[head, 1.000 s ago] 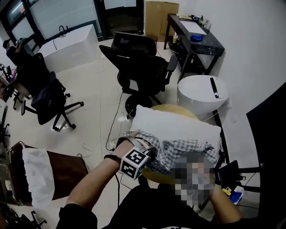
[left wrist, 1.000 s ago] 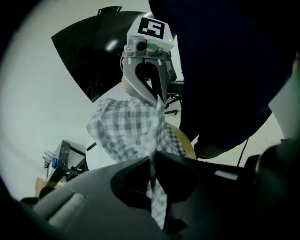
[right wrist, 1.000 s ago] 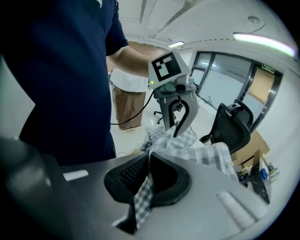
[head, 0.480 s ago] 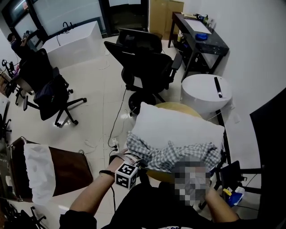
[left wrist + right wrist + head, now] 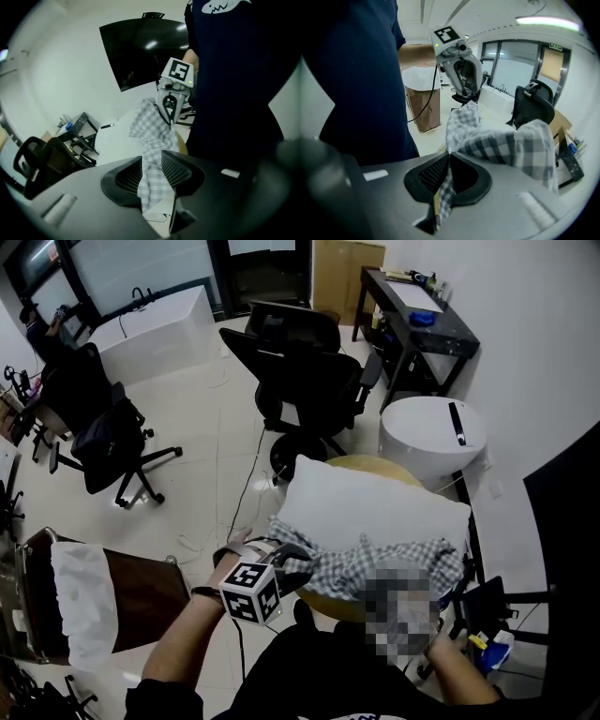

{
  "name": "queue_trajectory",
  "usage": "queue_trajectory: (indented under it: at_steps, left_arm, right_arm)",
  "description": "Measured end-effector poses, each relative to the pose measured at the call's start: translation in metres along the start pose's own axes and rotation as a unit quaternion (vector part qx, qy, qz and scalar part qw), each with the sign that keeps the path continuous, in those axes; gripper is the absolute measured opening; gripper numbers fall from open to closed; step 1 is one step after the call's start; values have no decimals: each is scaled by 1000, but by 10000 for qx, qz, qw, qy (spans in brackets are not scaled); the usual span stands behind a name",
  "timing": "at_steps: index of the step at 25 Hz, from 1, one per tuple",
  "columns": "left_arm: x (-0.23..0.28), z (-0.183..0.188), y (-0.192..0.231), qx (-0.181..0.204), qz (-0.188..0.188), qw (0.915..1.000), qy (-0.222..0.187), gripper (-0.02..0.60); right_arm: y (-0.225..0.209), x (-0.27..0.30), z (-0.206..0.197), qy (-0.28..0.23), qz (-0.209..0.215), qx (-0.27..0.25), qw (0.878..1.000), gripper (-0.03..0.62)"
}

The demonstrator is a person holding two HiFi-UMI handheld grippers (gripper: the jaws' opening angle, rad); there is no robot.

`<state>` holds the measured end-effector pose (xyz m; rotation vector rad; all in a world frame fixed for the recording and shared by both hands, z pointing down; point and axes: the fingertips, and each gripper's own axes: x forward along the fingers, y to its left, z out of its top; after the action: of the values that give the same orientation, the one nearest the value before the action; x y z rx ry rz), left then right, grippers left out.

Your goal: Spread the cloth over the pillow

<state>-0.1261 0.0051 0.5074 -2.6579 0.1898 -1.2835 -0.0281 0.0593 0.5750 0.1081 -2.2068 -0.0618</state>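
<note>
A white pillow [image 5: 366,502] lies on a round wooden table [image 5: 370,465]. A grey checked cloth [image 5: 375,563] is bunched along the pillow's near edge. My left gripper [image 5: 289,563] is at the cloth's left end. In the left gripper view its jaws [image 5: 151,168] have just been opening, and the cloth [image 5: 152,136] hangs loosely in the gap between them. My right gripper [image 5: 449,164] is shut on the cloth's [image 5: 506,145] other end and also shows in the left gripper view [image 5: 168,105]. A mosaic patch hides it in the head view.
Black office chairs [image 5: 309,371] stand beyond the table, and another [image 5: 103,442] is at the left. A white round table [image 5: 431,432] and a black desk [image 5: 417,320] are at the right wall. A brown bin with a white liner [image 5: 94,601] sits near left.
The left gripper dipped down toward me off the pillow's near-left corner, then rose back up and to the left beside the cloth's end. The cloth's left end now hangs lower.
</note>
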Motion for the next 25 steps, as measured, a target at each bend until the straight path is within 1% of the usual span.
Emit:
queue_trajectory:
  at_steps: [1,2,4,5,6,8,10,11,12,14,16,17,21,23,25]
  left_arm:
    - [0,6,15,-54,145,9999,-26,120]
    - [3,12,27,-122,174,9997,-87,120]
    - [17,26,41,-121,-26,9996,-257,120]
    - [28,32,46,4,-150,9995,-294,120]
    - [40,37,49,209,-253,9991,-266,120]
    - [66,41,53,692,-469,9965,-100,128]
    - [87,44,50,1025,-815,9914,-22,194]
    - [96,46,49,1135,-988,9886,-17,240]
    - [103,47,47,1223,-1123,9861,-3,270]
    - [116,47,49,1346,-1271,9827,74,299]
    - [125,47,51,1440,-1361,9800,167,298]
    - [128,46,51,1501,-1416,9783,214,286]
    - [136,46,45,1748,-1645,9701,347,180]
    - [139,47,42,1754,-1697,9692,330,122]
    - [140,48,40,1742,-1672,9699,323,41]
  right_arm:
    - [0,-1,0,-2,-10,5,10000,14]
    - [1,-1,0,0,-18,5,10000,14]
    - [3,-1,-1,9,-27,-1,10000,14]
    - [4,-1,-1,10,-26,3,10000,14]
    - [5,-1,-1,8,-26,12,10000,14]
    - [6,-1,-2,-2,-40,31,10000,14]
    - [7,-1,-1,-19,-73,45,10000,14]
    - [7,-1,-1,-35,-88,52,9999,14]
    - [8,-1,-1,-61,-100,59,9999,14]
    - [9,-2,-2,-128,-103,74,9998,14]
    - [10,-3,-2,-177,-103,96,9997,14]
    - [11,-4,-3,-195,-106,109,9997,14]
    - [11,-6,-7,-239,-82,132,9996,14]
    - [11,-8,-7,-278,-74,147,9995,14]
    - [9,-10,-6,-341,-77,155,9993,14]
